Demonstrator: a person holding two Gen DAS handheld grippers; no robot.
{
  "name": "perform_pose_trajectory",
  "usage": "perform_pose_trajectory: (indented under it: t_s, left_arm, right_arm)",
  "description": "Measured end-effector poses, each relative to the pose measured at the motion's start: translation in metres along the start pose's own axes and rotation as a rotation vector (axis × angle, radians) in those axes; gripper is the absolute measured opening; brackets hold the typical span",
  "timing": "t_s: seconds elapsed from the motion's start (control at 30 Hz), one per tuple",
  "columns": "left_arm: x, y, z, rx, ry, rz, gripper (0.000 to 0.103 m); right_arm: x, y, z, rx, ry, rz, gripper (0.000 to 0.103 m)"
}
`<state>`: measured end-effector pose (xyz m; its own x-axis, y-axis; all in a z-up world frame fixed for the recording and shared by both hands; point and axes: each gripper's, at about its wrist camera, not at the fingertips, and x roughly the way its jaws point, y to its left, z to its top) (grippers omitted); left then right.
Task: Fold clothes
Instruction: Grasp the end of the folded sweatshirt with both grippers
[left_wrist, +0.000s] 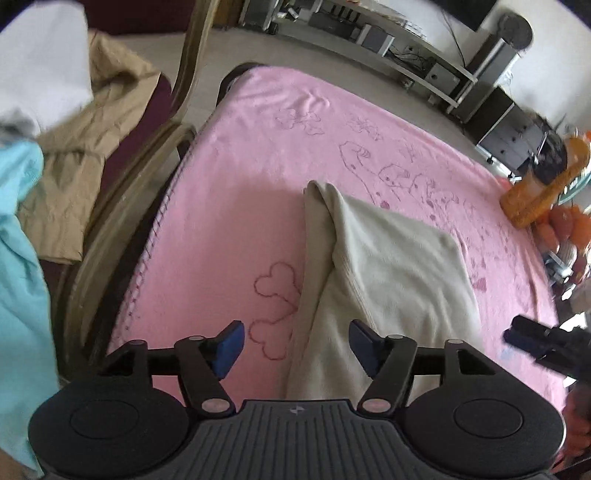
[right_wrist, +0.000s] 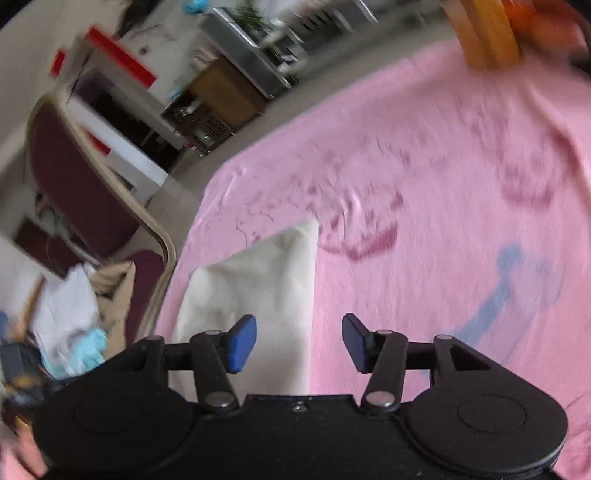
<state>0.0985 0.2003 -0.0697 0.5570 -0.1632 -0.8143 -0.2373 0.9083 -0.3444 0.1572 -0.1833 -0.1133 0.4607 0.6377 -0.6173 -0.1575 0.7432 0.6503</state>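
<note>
A cream-white, partly folded garment of soft knit cloth (left_wrist: 388, 266) lies on the pink blanket with dark red line drawings (left_wrist: 240, 177) that covers the worktop. In the left wrist view it fills the lower centre of the frame, one long layer turned over along its left side, so a fold seems already made.

The left gripper (left_wrist: 293, 345) hovers above the near end of the garment with its blue pads spread wide and nothing between them. The right gripper (right_wrist: 299, 341) is likewise wide open and empty; in its own view the garment (right_wrist: 255, 280) sits at lower left of centre, mostly under the left finger, while the right finger is over bare blanket. That view is smeared by motion, so how high the gripper stands above the cloth is hard to judge.

In the upper left of the left wrist view a maroon chair with a pale curved frame (left_wrist: 147, 155) holds more clothes: a tan crumpled garment (left_wrist: 85, 155), a white one (left_wrist: 44, 62) and a light blue one (left_wrist: 22, 258).

The step in hand is probably the next fold. To do it well, each gripper should pinch one near corner, catching every layer, lift both evenly, carry the edge straight to the far end, then lay it down with edges matched before letting go.
</note>
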Motion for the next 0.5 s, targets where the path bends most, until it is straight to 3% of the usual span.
perform_pose_trajectory:
  t_s: [0.13, 0.3, 0.5]
  left_arm:
    - [0.011, 0.006, 0.003, -0.072, 0.046, -0.098, 0.067]
    - [0.027, 0.01, 0.008, -0.086, 0.077, -0.122, 0.066]
    - [0.035, 0.004, 0.013, 0.011, 0.123, -0.136, 0.067]
  right_arm:
    - [0.015, -0.009, 0.004, 0.059, 0.027, 0.063, 0.054]
    - [0.036, -0.017, 0.005, 0.122, 0.089, 0.067, 0.052]
    - [0.046, -0.017, 0.005, 0.124, 0.119, 0.092, 0.052]
